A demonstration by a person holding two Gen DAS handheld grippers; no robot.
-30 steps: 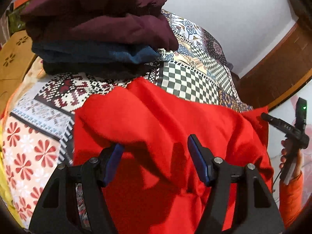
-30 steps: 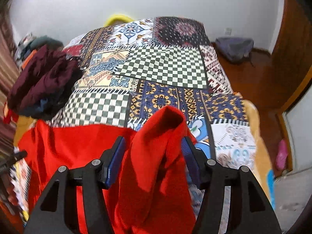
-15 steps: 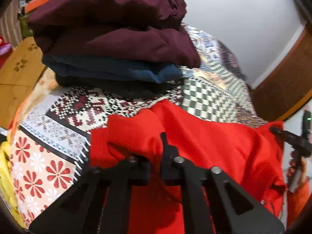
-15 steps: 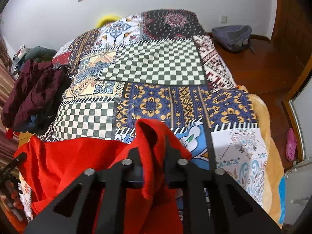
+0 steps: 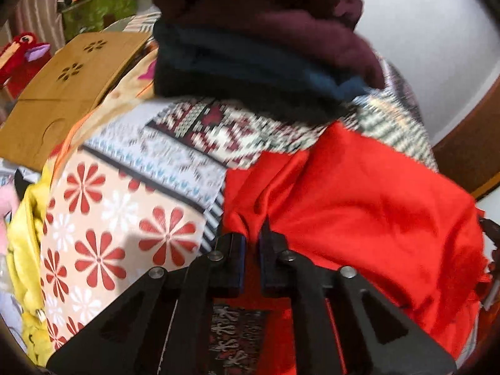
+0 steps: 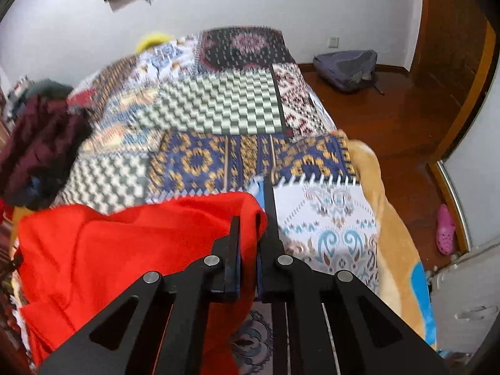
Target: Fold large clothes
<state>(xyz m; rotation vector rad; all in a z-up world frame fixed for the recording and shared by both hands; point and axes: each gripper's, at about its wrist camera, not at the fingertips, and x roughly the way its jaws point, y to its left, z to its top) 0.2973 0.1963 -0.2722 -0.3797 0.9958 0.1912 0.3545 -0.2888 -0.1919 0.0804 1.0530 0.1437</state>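
Note:
A red garment (image 5: 359, 206) lies crumpled on the near end of a patchwork bedspread (image 5: 125, 218). My left gripper (image 5: 251, 240) pinches a fold at the garment's left edge; its jaws are opening slightly, with the cloth still between the pads. In the right wrist view the red garment (image 6: 125, 243) spreads to the left, and my right gripper (image 6: 250, 228) is shut on a raised fold at its right edge, above the bedspread (image 6: 218, 106).
A pile of folded maroon, blue and dark clothes (image 5: 250, 31) sits on the bed beyond the garment, also the pile (image 6: 40, 143). A wooden board (image 5: 62, 87) and yellow plush (image 5: 28, 250) lie left. A grey backpack (image 6: 347, 68) and pink shoe (image 6: 445, 234) are on the floor.
Both grippers went from wide open to closed on folds of the red garment. Both then sank toward the bed; the left one swung nearer the clothes pile.

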